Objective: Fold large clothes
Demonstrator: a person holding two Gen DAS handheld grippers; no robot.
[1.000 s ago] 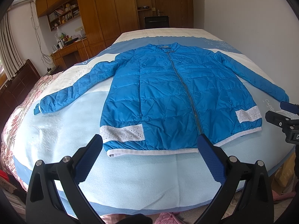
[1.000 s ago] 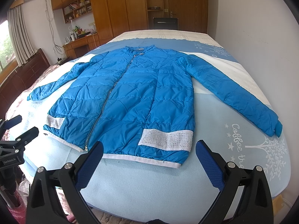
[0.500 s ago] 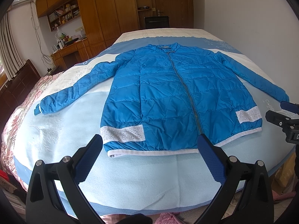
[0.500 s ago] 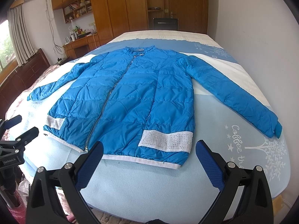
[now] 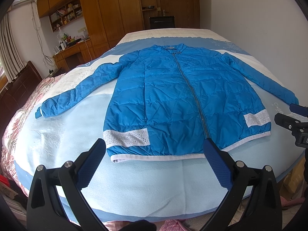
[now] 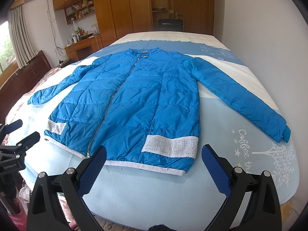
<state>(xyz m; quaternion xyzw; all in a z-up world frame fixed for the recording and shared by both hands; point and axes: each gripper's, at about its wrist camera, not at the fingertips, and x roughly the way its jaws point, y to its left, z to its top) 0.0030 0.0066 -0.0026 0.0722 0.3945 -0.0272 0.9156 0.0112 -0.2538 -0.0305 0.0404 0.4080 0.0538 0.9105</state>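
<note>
A blue quilted jacket (image 5: 173, 100) lies flat and zipped on the bed, front up, both sleeves spread out, white hem toward me. It also shows in the right wrist view (image 6: 134, 104). My left gripper (image 5: 154, 154) is open and empty, held above the bed's near edge just in front of the hem. My right gripper (image 6: 152, 157) is open and empty, in front of the hem's right part. The right gripper shows at the right edge of the left wrist view (image 5: 292, 119). The left gripper shows at the left edge of the right wrist view (image 6: 17, 140).
The bed (image 5: 57, 134) has a light blue cover; its near edge is below the grippers. A white wall (image 6: 269, 28) runs along the right. Wooden wardrobes (image 5: 115, 9), a desk (image 5: 73, 52) and a dark headboard (image 5: 17, 88) stand at the left and back.
Almost nothing has changed. Both views have shifted very slightly toward the jacket's hem. Both grippers stay open.
</note>
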